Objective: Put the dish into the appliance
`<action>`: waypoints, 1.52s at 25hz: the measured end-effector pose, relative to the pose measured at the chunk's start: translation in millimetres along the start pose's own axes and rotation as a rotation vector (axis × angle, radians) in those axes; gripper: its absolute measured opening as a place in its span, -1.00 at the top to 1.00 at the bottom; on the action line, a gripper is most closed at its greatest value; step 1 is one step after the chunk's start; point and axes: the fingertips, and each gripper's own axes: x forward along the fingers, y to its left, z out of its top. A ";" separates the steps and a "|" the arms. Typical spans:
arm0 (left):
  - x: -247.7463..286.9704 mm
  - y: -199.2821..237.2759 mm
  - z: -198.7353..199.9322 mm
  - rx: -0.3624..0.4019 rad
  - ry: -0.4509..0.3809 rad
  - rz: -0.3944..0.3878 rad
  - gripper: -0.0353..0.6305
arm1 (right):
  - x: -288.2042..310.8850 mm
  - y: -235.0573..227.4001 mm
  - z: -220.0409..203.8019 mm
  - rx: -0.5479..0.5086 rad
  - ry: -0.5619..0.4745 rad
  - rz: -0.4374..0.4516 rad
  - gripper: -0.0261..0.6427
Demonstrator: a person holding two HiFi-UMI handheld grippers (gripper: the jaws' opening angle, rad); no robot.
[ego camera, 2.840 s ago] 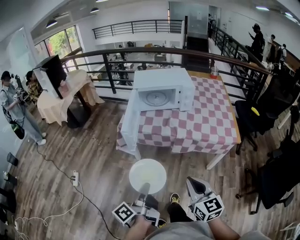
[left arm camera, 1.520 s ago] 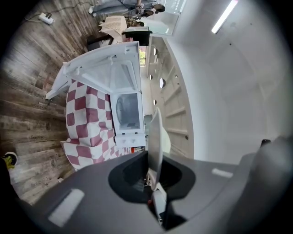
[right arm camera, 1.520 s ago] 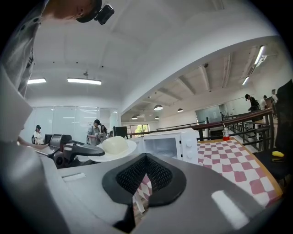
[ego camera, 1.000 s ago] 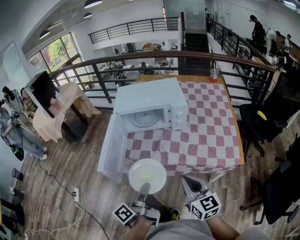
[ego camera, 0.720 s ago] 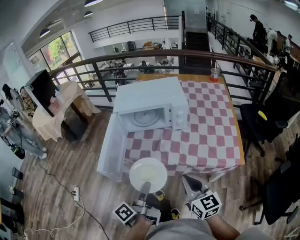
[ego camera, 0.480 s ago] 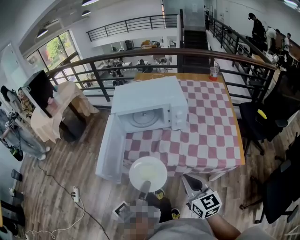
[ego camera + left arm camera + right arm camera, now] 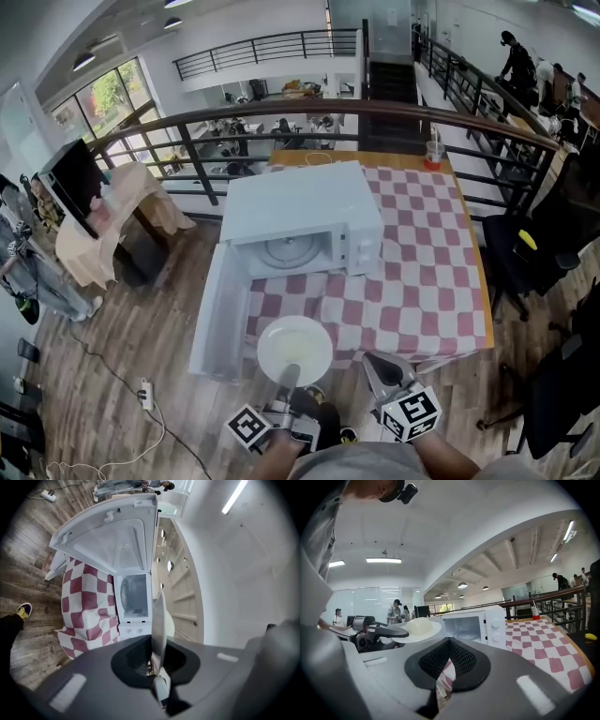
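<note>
Between the jaws of the left claw (image 7: 286, 377), which are clamped tight on its near rim, the white dish (image 7: 294, 349) juts out level ahead of the claw, about at the near edge of the worktop (image 7: 422, 281). Gripped by one edge only, it could tip or slip if jolted, or clip the frame of the microwave (image 7: 300, 211) further ahead. That oven's door (image 7: 217, 314) hangs open ahead and to the left, close beside the path. To the right, the right claw (image 7: 382, 367) is closed on nothing. Far beyond, a cup (image 7: 433, 153) stands well clear.
</note>
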 end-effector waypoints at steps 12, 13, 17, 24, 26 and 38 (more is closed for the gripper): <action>78.2 10.0 45.3 -0.019 0.009 0.007 0.81 | 81.0 -38.3 17.2 -0.002 0.017 0.000 0.93; 84.2 9.4 48.0 -0.020 0.013 0.008 0.81 | 86.8 -40.9 19.4 -0.001 0.018 -0.002 0.93; 107.1 8.3 59.9 -0.022 0.023 0.001 0.81 | 108.0 -50.1 26.8 0.001 0.019 -0.009 0.93; 133.1 14.1 81.7 -0.023 0.029 0.014 0.81 | 137.5 -61.1 31.7 0.009 0.029 -0.017 0.93; 136.8 14.9 86.9 -0.032 0.027 0.019 0.81 | 144.8 -61.8 32.4 0.009 0.034 -0.016 0.93; 149.6 22.2 122.8 -0.058 0.005 0.004 0.81 | 178.8 -53.4 38.0 -0.005 0.048 -0.004 0.93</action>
